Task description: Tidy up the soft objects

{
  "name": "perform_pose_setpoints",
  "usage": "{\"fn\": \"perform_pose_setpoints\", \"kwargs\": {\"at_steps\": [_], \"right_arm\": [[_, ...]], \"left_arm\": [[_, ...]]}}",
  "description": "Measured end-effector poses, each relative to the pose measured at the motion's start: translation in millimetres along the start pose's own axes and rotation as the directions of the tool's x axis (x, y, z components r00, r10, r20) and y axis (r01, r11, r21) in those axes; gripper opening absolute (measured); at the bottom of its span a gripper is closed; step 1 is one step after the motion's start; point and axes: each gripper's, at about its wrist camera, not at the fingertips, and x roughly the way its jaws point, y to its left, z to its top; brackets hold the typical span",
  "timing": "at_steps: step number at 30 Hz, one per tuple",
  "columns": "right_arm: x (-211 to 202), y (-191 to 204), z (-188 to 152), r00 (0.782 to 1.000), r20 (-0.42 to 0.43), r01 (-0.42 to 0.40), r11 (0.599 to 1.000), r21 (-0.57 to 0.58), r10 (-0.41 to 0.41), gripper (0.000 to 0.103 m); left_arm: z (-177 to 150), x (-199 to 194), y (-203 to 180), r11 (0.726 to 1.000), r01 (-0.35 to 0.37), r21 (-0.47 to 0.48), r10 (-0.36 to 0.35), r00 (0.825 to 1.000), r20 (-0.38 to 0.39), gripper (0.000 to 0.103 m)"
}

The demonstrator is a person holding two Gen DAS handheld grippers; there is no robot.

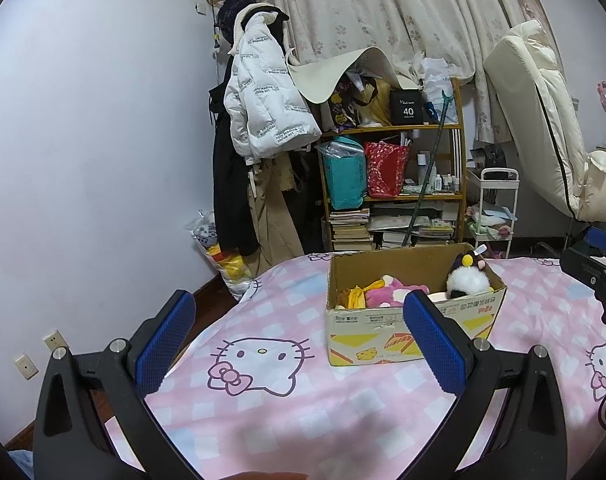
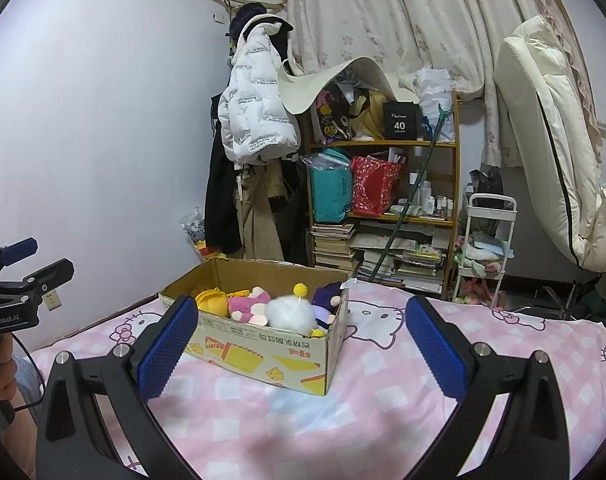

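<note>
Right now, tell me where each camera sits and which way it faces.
Left wrist: on the left gripper, over the pink bedspread, facing the cardboard box at centre-right; own open fingers show, right gripper at the right edge.
Right wrist: on the right gripper, facing the box from its other corner; own open fingers show, left gripper at the left edge.
Shared: box, plush toys, bookshelf.

lilac wall, floral curtains; cluttered shelf
</note>
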Motion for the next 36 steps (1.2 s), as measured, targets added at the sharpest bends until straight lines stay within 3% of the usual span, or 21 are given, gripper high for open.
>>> {"fn": "perform_pose_setpoints", "kwargs": {"at_steps": [36], "right_arm": [[1.7,-0.7,-2.7,1.0,-0.009,0.007,1.0,0.006,-0.007,0.103]], "left_arm": [[-4.9,0.4,-0.9,1.0,0.02,0.017,-0.02,1.0,-0.008,0.102]]}}
